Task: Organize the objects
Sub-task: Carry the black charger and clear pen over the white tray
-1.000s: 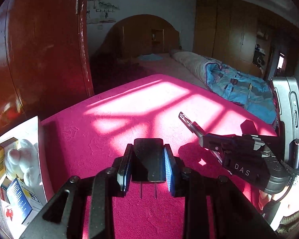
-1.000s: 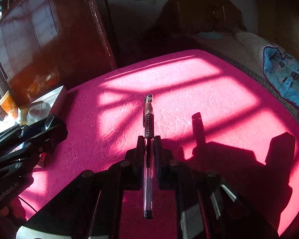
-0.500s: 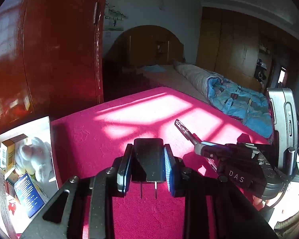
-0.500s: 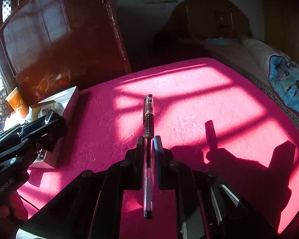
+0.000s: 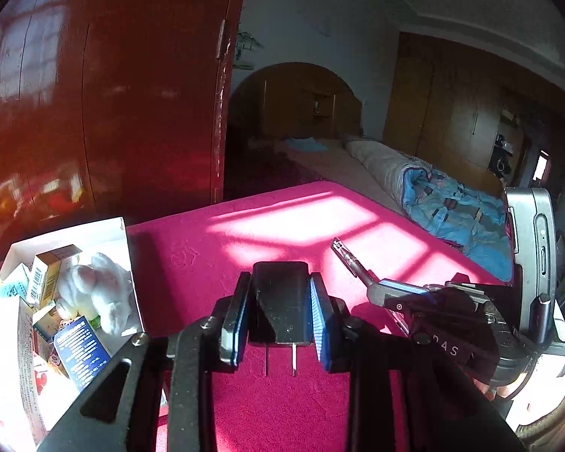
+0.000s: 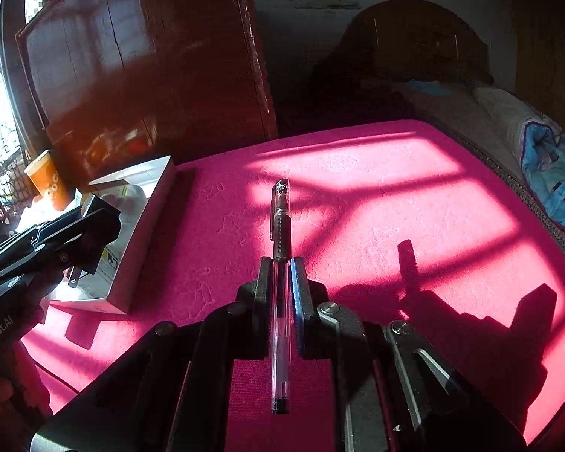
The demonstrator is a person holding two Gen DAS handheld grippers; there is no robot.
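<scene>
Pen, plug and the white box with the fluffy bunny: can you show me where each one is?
pen (image 6: 280, 226): right wrist view, on its dotted grip.
plug (image 5: 281, 303): left wrist view, on its black body.
white box (image 5: 130, 260): left wrist view, on its right wall.

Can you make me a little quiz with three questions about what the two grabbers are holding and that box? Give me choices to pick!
1. Where is the white box? A) at the cloth's left edge B) on the bed C) on the floor
2. What colour is the cloth? A) green B) pink C) white
3. What grips the pen? A) nothing B) the left gripper C) the right gripper

Answers: 1 A, it sits left of the plug; 2 B, sunlit pink; 3 C, its fingers clamp the barrel.
</scene>
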